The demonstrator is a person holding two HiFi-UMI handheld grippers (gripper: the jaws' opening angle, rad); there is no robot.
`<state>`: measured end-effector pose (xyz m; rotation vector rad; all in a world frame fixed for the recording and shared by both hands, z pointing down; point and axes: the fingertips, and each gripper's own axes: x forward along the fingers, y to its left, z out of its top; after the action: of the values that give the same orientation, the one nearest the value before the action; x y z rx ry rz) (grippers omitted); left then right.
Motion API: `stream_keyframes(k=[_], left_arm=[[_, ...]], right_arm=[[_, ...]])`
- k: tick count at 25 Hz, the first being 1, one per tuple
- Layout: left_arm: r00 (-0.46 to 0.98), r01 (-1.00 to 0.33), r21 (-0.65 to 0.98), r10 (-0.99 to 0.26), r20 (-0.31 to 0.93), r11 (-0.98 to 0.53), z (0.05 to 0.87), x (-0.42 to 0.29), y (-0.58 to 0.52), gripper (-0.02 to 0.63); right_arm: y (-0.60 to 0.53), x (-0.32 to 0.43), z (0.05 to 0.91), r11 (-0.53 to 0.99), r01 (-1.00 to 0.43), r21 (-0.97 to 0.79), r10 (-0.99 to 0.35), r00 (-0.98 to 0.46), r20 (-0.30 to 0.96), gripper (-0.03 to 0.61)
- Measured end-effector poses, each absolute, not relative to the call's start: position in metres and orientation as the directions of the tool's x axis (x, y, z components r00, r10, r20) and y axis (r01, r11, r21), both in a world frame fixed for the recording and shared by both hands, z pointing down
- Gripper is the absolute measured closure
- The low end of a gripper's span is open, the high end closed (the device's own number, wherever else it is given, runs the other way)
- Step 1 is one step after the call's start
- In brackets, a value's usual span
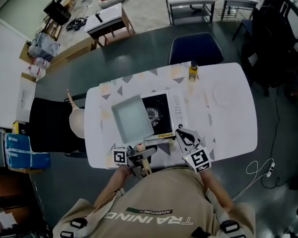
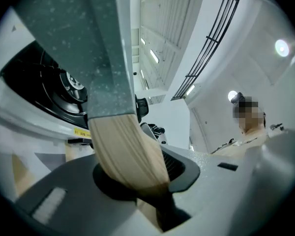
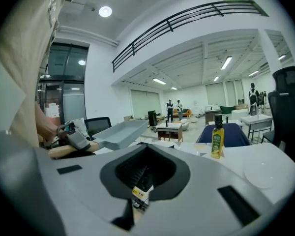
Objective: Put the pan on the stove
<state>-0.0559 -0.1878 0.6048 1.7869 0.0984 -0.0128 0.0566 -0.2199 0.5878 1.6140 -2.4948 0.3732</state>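
The grey square pan (image 1: 131, 117) hangs tilted over the left part of the white tabletop stove (image 1: 175, 110), beside the black burner (image 1: 152, 114). My left gripper (image 1: 139, 158) is shut on the pan's wooden handle (image 1: 145, 153) at the near table edge. In the left gripper view the handle (image 2: 128, 151) runs up from between the jaws to the pan's underside (image 2: 88, 48), with the burner (image 2: 64, 85) behind. My right gripper (image 1: 185, 135) rests by the stove's front right corner, jaws together with nothing held. The right gripper view shows the lifted pan (image 3: 120, 132) at left.
An oil bottle (image 1: 193, 71) stands at the far table edge behind the stove, also in the right gripper view (image 3: 217, 140). A white plate (image 1: 223, 94) lies to the right. A blue chair (image 1: 195, 48) is behind the white table (image 1: 238, 128).
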Motion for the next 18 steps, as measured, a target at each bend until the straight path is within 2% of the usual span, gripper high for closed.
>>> stream_keyframes(k=[6,10,18], left_arm=[[0.983,0.101,0.976,0.172,-0.067,-0.194,0.616,-0.044,-0.202,0.505],[0.974,0.124,0.98,0.21,-0.09,-0.153,0.621,-0.039,-0.208,0.503],[0.951,0.134,0.978,0.298,-0.081,-0.162,0.634,-0.026,-0.201,0.5]], right_arm=[[-0.204,0.054,0.582,0.305,-0.946,-0.113,-0.902,-0.325,0.285,0.575],[-0.196,0.053,0.582,0.262,-0.961,-0.093,-0.911,-0.278,0.304,0.575],[-0.193,0.066,0.588,0.206,-0.973,-0.102,-0.914,-0.229,0.336,0.575]])
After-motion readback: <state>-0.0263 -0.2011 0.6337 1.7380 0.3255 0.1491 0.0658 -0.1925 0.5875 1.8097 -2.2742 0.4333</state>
